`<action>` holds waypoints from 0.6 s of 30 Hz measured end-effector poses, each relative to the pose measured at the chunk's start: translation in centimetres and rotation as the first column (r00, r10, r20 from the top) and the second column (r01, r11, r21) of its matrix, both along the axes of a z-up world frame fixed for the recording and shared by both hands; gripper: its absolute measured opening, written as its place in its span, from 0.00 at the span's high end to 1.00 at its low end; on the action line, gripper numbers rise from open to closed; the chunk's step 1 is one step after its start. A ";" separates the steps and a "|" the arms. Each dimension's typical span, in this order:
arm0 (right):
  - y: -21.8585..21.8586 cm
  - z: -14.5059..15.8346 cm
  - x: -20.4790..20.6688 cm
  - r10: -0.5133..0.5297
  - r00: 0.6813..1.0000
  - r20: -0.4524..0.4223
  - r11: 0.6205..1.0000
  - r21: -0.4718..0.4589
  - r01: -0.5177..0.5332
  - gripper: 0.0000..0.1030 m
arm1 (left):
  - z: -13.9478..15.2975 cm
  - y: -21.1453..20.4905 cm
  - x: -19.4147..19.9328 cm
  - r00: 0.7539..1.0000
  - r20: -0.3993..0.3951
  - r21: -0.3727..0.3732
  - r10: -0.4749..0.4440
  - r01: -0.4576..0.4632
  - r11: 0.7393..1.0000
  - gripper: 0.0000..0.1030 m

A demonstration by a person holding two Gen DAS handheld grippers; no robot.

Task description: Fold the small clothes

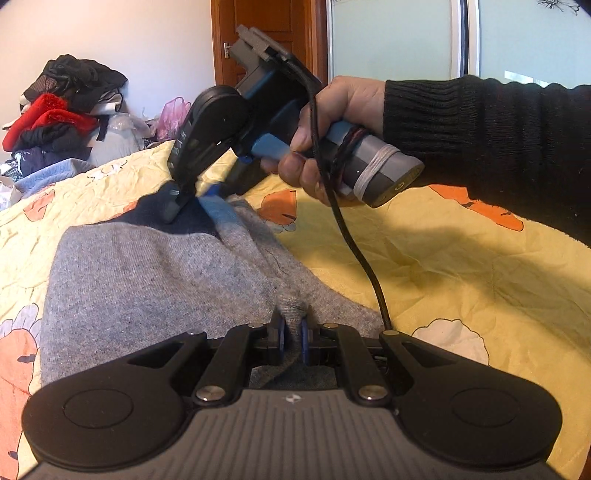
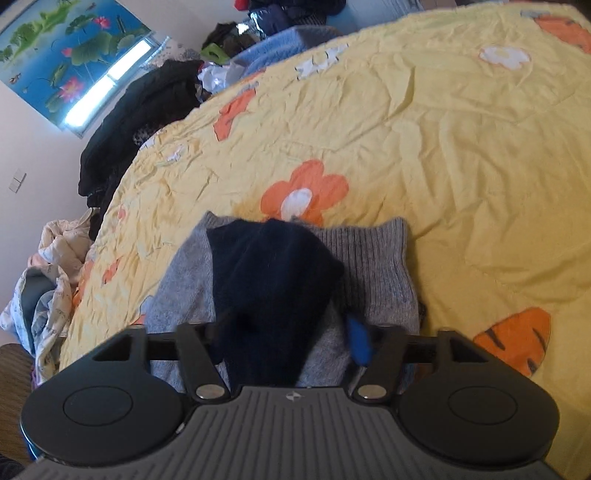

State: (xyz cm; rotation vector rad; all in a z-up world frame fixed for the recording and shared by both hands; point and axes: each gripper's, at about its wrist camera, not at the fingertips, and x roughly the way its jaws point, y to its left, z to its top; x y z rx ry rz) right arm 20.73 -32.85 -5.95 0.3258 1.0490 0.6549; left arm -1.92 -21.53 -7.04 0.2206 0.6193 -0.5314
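Observation:
A small grey knit garment (image 1: 147, 277) with a navy part (image 1: 147, 210) lies on the yellow flowered bedsheet (image 1: 461, 266). At the near edge of the cloth, my left gripper (image 1: 293, 332) is shut, its blue pads pinching a bunched fold of the grey knit. A hand (image 1: 332, 129) in a black sleeve holds my right gripper (image 1: 192, 206) tip-down on the navy part at the far end. In the right wrist view the right gripper (image 2: 280, 332) has its jaws wide apart. The navy part (image 2: 273, 280) is humped up between them over the grey garment (image 2: 369, 266), and it hides the left finger.
A pile of red, black and dark clothes (image 1: 59, 110) sits at the bed's far left, near a wooden door (image 1: 266, 29). Dark clothing (image 2: 147, 110) and a blue knit item (image 2: 273, 48) lie along the bed's far edge. A black cable (image 1: 354, 251) hangs from the right gripper.

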 end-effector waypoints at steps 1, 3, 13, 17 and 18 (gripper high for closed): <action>-0.1 0.7 -0.3 0.010 0.999 0.039 1.000 0.000 -0.010 0.79 | 0.1 0.0 -0.1 1.000 0.004 -0.003 -0.001 0.001 1.000 0.92; -0.2 2.4 -1.1 0.036 0.991 0.126 0.999 -0.031 -0.032 0.79 | 0.4 -0.2 -0.1 1.000 -0.005 -0.020 -0.008 0.008 1.000 0.92; -3.5 0.8 -1.8 -0.089 0.989 0.120 0.992 -0.075 0.098 0.61 | 0.5 -0.1 -1.1 0.993 -0.024 -0.062 -0.114 0.112 0.992 0.91; -6.0 2.7 -4.8 -0.223 0.962 0.156 0.974 0.061 0.216 0.40 | 3.9 5.5 -3.2 0.988 0.028 -0.184 -0.153 0.156 0.971 0.86; -6.3 3.1 -6.0 -0.232 0.959 0.161 0.972 0.066 0.224 0.36 | 4.4 7.3 -3.7 0.991 0.036 -0.209 -0.126 0.131 0.969 0.82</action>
